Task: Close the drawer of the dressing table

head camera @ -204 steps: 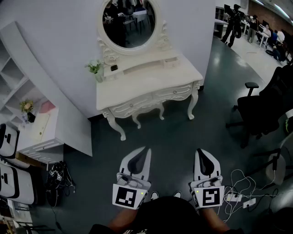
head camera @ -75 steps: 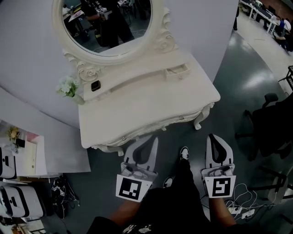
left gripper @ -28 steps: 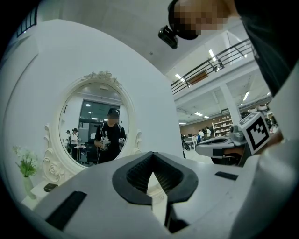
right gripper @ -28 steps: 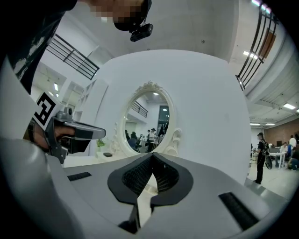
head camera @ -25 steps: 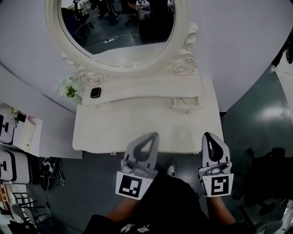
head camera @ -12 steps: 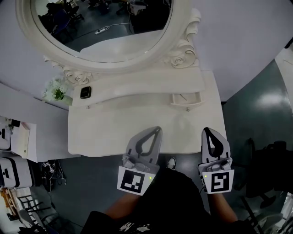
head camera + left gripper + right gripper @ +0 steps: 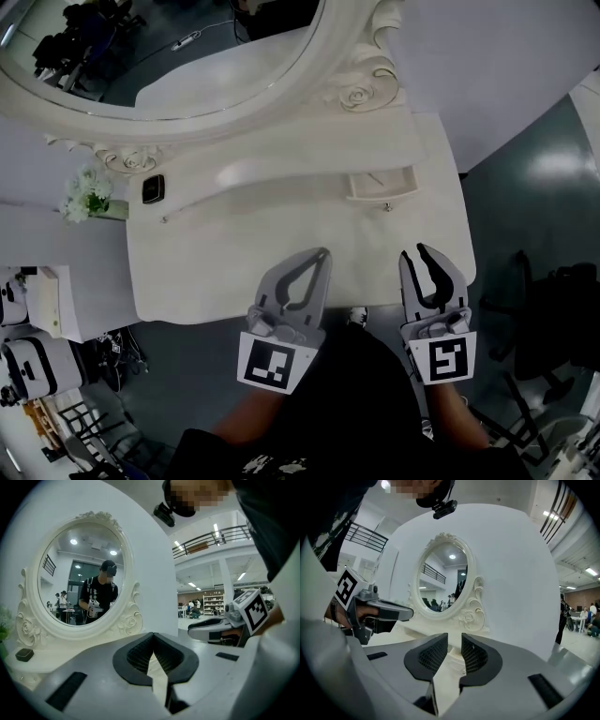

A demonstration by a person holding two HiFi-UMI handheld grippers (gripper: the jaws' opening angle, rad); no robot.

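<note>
- dressing table (image 7: 234, 267) fills the head view now; eight seconds back the person stood well away and its legs showed, now only the top shows.
- drawer (image 7: 382, 185) is the small one at the right end of the raised back shelf, under the mirror (image 7: 159, 47). it is pulled out, with its knob toward the person, same as in every earlier frame.
- right gripper (image 7: 414, 251): jaws were pressed together half a second ago, now there is a clear gap and they are opening. nothing is between the pads.
- right gripper view: right gripper (image 7: 454, 639) points at the drawer (image 7: 456, 660), seen through the gap further ahead. not touching it.
- head view: right gripper tips are over the front part of the tabletop, near the drawer but short of it, roughly in line with it.
- left gripper (image 7: 322, 255): jaws clenched together, empty, unchanged from earlier. its tip is over the tabletop, left of the right gripper.
- left gripper view: left gripper (image 7: 153, 637) pads meet at the tip, facing the mirror.
- flowers (image 7: 87, 194) and a small dark item (image 7: 153, 188) sit at the left end of the shelf, same spots on the table as before.
</note>
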